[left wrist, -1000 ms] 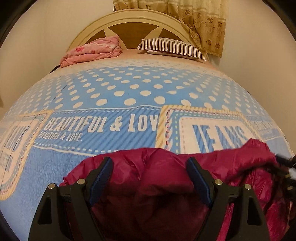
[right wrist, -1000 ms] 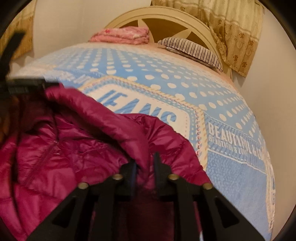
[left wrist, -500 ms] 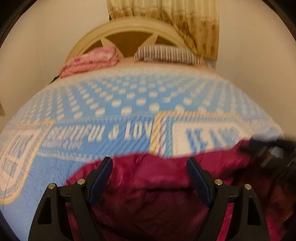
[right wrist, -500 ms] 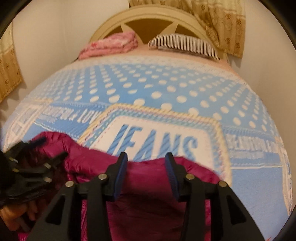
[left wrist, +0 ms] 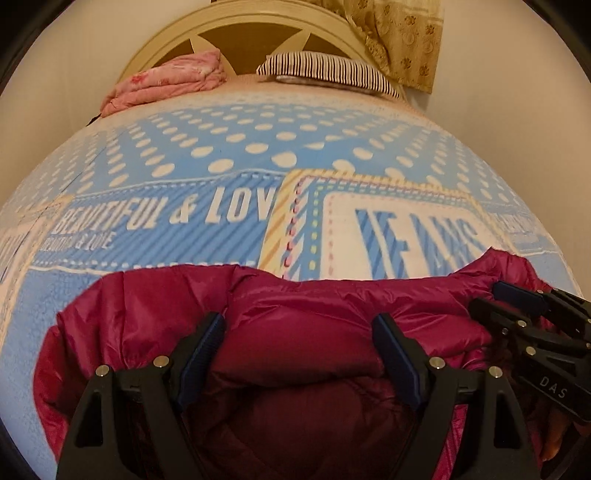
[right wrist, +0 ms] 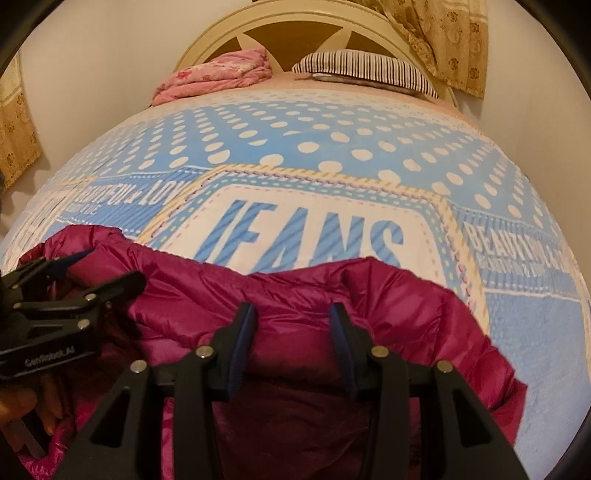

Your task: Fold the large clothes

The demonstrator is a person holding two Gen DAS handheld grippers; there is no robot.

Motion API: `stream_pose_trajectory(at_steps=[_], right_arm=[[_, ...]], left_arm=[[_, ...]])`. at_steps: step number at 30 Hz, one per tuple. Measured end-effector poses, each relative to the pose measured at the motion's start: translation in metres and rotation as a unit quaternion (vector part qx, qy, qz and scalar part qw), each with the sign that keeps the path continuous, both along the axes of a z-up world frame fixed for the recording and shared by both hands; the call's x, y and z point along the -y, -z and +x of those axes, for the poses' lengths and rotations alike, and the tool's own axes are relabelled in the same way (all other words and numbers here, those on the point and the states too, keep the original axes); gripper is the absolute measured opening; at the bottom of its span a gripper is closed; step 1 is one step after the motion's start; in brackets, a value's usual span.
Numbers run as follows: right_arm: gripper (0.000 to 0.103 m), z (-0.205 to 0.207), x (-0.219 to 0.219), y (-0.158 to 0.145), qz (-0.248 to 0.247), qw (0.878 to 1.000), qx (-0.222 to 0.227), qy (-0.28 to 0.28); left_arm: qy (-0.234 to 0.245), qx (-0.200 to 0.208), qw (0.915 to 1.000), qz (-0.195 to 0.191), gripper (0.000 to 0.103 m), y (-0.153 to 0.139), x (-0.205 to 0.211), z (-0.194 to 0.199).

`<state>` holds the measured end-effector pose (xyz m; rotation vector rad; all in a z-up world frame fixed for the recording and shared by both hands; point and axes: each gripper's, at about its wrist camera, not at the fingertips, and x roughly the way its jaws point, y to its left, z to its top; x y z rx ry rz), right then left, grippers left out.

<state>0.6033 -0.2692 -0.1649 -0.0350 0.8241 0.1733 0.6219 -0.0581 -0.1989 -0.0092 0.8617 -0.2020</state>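
A magenta puffer jacket point(left wrist: 332, 306) lies bunched on the near end of the bed, also seen in the right wrist view as the jacket point(right wrist: 406, 314). My left gripper point(left wrist: 297, 325) hovers over its folded upper edge with its jaws wide open, gripping nothing. My right gripper point(right wrist: 291, 314) stands open to a narrower gap above the jacket's right part, and its pads do not press the fabric. Each gripper shows in the other's view: the right gripper point(left wrist: 487, 295) at the far right, the left gripper point(right wrist: 114, 266) at the far left, both close over the jacket.
The bed carries a blue dotted cover point(left wrist: 221, 155) printed with "JEANS". A folded pink blanket point(left wrist: 166, 81) and a striped pillow point(left wrist: 325, 70) lie by the cream headboard point(left wrist: 251, 22). A patterned curtain point(left wrist: 399, 37) hangs at the back right. A hand point(right wrist: 14, 406) shows low left.
My right gripper was shut on a fold of the jacket; it has let go, opened and swung to face the headboard. The left gripper stayed open and sank slightly toward the jacket.
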Motion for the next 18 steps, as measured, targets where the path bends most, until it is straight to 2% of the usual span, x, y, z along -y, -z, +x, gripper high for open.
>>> stream_pose_trajectory(at_steps=[6, 13, 18], right_arm=[[0.046, 0.003, 0.000, 0.008, 0.003, 1.000, -0.005, 0.001], [0.046, 0.004, -0.008, 0.015, -0.023, 1.000, -0.004, 0.005], [0.046, 0.006, -0.009, 0.017, -0.028, 1.000, -0.006, 0.007]], left_arm=[[-0.001, -0.004, 1.0000, -0.007, 0.085, 0.007, -0.001, 0.002], [-0.002, -0.006, 0.9995, 0.032, 0.087, 0.009, 0.010, 0.003], [-0.003, -0.010, 0.9991, 0.042, 0.088, 0.011, 0.011, 0.005]])
